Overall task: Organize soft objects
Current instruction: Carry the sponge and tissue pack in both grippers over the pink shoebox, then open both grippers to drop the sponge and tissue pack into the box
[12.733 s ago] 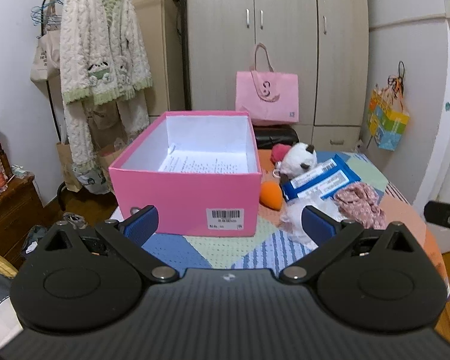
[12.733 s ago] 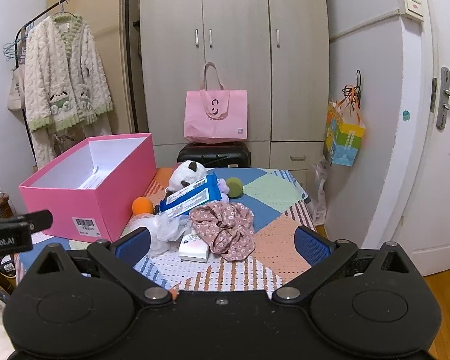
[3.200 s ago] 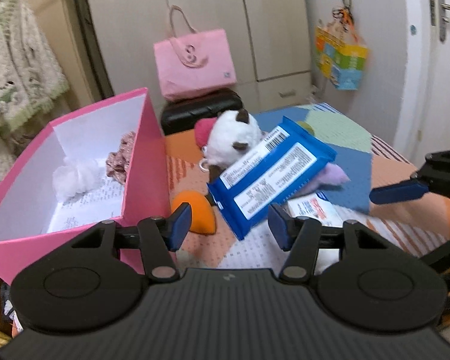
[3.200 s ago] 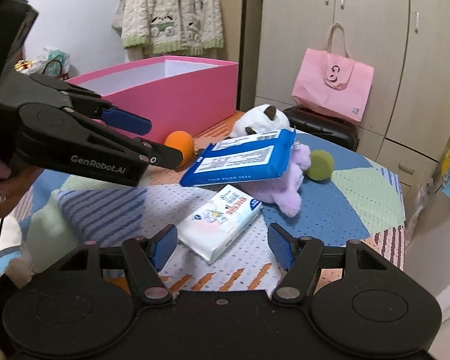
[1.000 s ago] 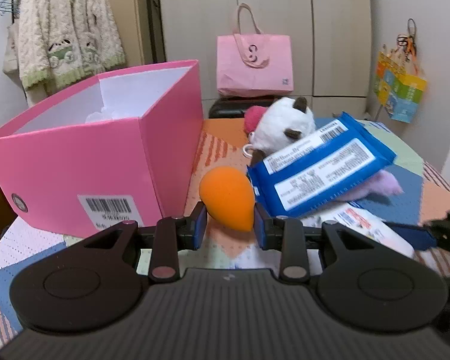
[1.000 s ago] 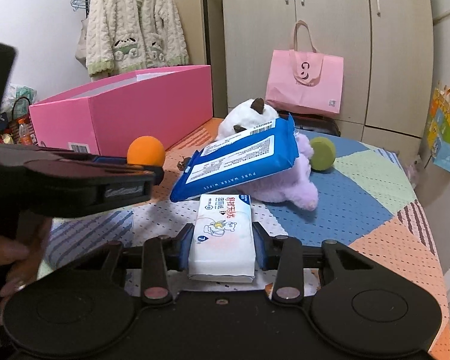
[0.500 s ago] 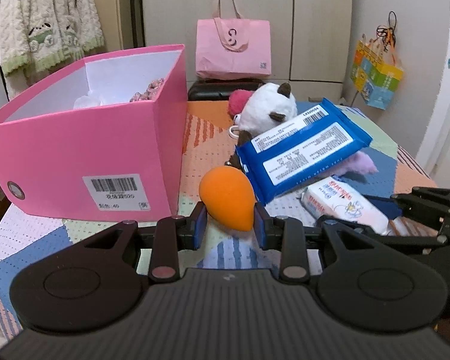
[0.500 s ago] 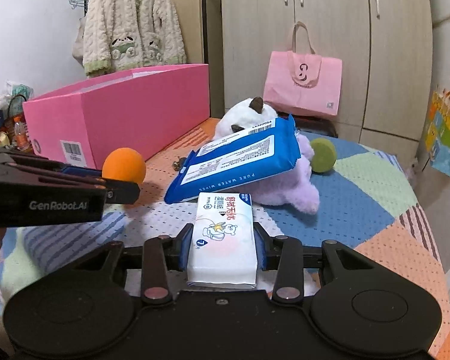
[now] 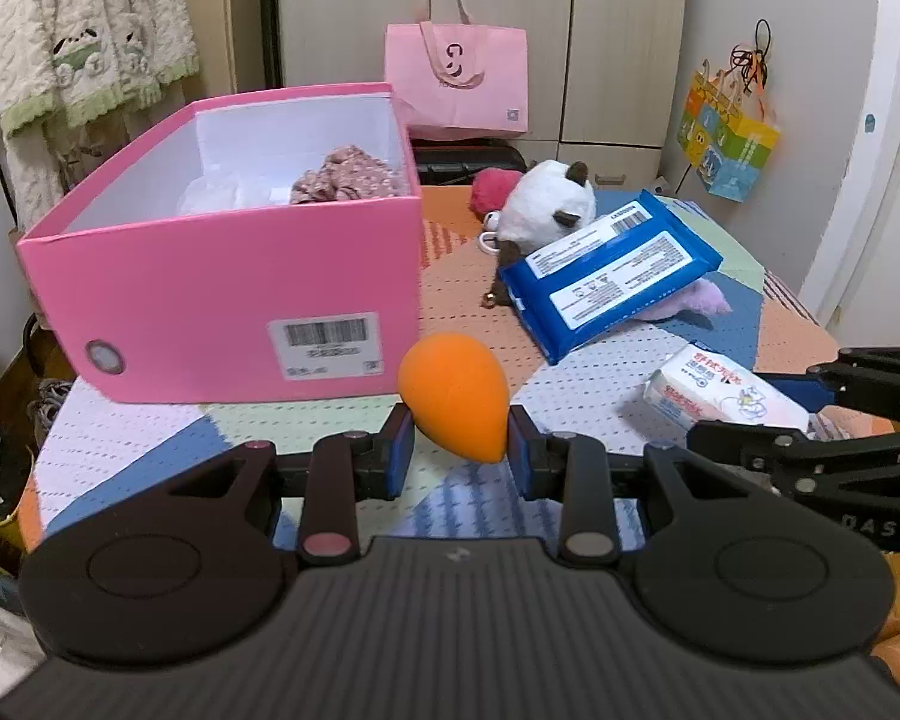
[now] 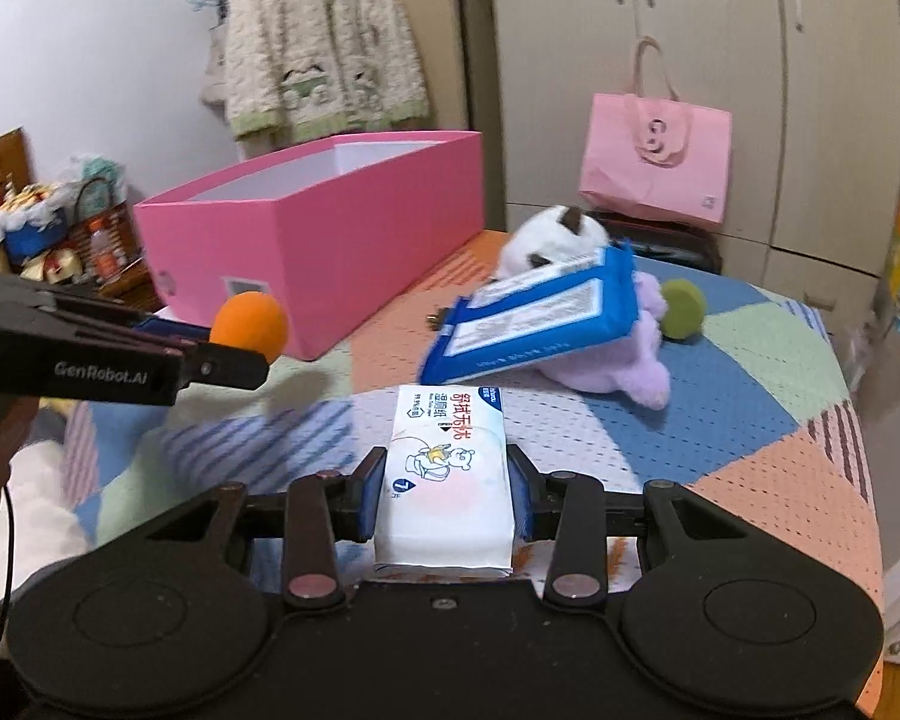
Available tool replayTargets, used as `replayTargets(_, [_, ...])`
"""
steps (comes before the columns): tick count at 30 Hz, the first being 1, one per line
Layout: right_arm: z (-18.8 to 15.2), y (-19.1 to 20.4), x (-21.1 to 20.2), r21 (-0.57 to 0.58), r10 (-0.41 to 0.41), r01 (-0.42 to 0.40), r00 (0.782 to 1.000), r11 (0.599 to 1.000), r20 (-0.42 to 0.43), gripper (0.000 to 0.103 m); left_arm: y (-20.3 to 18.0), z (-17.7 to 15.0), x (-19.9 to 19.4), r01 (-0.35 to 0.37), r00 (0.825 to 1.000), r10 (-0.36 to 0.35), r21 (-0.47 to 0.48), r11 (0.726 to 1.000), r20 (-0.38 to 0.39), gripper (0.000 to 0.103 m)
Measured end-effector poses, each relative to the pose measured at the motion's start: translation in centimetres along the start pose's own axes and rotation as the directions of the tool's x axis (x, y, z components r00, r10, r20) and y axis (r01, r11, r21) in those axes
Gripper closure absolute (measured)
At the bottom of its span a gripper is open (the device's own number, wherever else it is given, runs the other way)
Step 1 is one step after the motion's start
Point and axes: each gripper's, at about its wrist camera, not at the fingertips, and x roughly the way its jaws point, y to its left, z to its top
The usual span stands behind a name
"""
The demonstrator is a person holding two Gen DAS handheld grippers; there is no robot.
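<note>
Between the left gripper's [image 9: 456, 450] blue pads sits the orange teardrop-shaped foam sponge [image 9: 455, 403], pinched at its narrow end, fat end up and tipped toward 11 o'clock in the left wrist view. Jaws fully closed on it, sponge clear of the patchwork tablecloth [image 9: 570, 384].

Target is the open pink cardboard box [image 9: 222, 300]: near end wall with its barcode label is at roughly 11 o'clock from the sponge and close. Box long axis runs away from the camera, toward 12. Already inside: a pink floral fabric scrunchie [image 9: 345, 175] at the far right, something white and crumpled beside it. Near half of the floor is hidden behind the wall.

The right gripper [image 10: 447, 495] is clamped partway on a white rectangular soft tissue pack [image 10: 447, 468], long axis pointing straight out along the fingers, toward 12. From it the box [image 10: 330, 228] lies at 10–11 o'clock and well apart, with the left gripper [image 10: 234, 360] between.

My read: left hand is nearer, so the sponge goes first. It needs to go up over the near rim, then forward. Right hand should wait or come in from the box's long right side to avoid crossing.

Still on the cloth: blue plastic wet-wipes pack [image 9: 609, 279] leaning on a white plush toy [image 9: 543, 207], a lilac plush [image 10: 621, 360] under it, a green ball [image 10: 683, 307].
</note>
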Motion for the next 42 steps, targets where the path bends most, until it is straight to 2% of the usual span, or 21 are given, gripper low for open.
replayTargets(4, [1.0,1.5,-0.9,-0.037,0.042,-0.042,0.999,0.998,-0.012,0.058,0.8,-0.1,-1.0,0.003,1.0,-0.003,0.008,1.0,-0.01,0.071])
replayTargets(11, [3.6,3.1,-1.8,-0.045,0.176,-0.177,0.984,0.983,-0.018,0.058,3.1,0.7,-3.1,0.08,0.994,-0.078,0.025,0.996,-0.077,0.071])
replayTargets(16, [6.3,4.3,-1.4,-0.047,0.252,-0.254,0.967,0.966,-0.04,0.058,5.2,1.9,-4.4,0.168,0.974,-0.165,0.003,0.986,-0.158,0.071])
replayTargets(19, [7.8,4.9,-0.9,-0.039,0.29,-0.293,0.955,0.955,-0.067,0.058,6.0,2.5,-5.1,0.183,0.968,-0.179,0.01,0.983,-0.178,0.071])
replayTargets(22, [9.7,5.4,0.0,-0.02,0.327,-0.33,0.94,0.944,-0.093,0.058,6.8,3.5,-6.0,0.188,0.969,-0.18,0.028,0.982,-0.168,0.071])
replayTargets(25, [11.5,6.0,1.0,-0.021,0.348,-0.351,0.933,0.936,-0.089,0.058,7.7,4.9,-6.6,0.176,0.978,-0.169,0.049,0.983,-0.123,0.071])
replayTargets(28, [13.4,6.5,2.1,-0.03,0.35,-0.352,0.935,0.935,-0.053,0.058,8.5,6.5,-6.7,0.156,0.986,-0.153,0.061,0.986,-0.062,0.071])
replayTargets(32, [15.4,6.4,3.7,0.007,0.388,-0.388,0.921,0.921,0.02,0.058,10.2,8.2,-6.2,0.163,0.987,-0.163,0.016,0.986,0.01,0.071])
replayTargets(34, [16.4,6.2,4.9,0.013,0.382,-0.382,0.924,0.924,0.037,0.058,10.9,9.1,-5.4,0.141,0.989,-0.142,0.013,0.99,0.043,0.071])
replayTargets(37, [18.3,5.6,7.4,0.032,0.374,-0.375,0.927,0.926,0.033,0.058,11.8,10.8,-3.6,0.12,0.991,-0.12,0.012,0.993,0.051,0.071])
replayTargets(39, [19.4,5.3,9.2,0.037,0.364,-0.364,0.931,0.931,0.017,0.058,12.4,11.9,-1.9,0.099,0.994,-0.1,0.011,0.995,0.043,0.071])
replayTargets(42, [20.4,5.0,12.5,0.048,0.309,-0.308,0.951,0.95,-0.011,0.058,13.3,13.4,0.9,0.098,0.995,-0.098,-0.005,0.995,0.001,0.071])
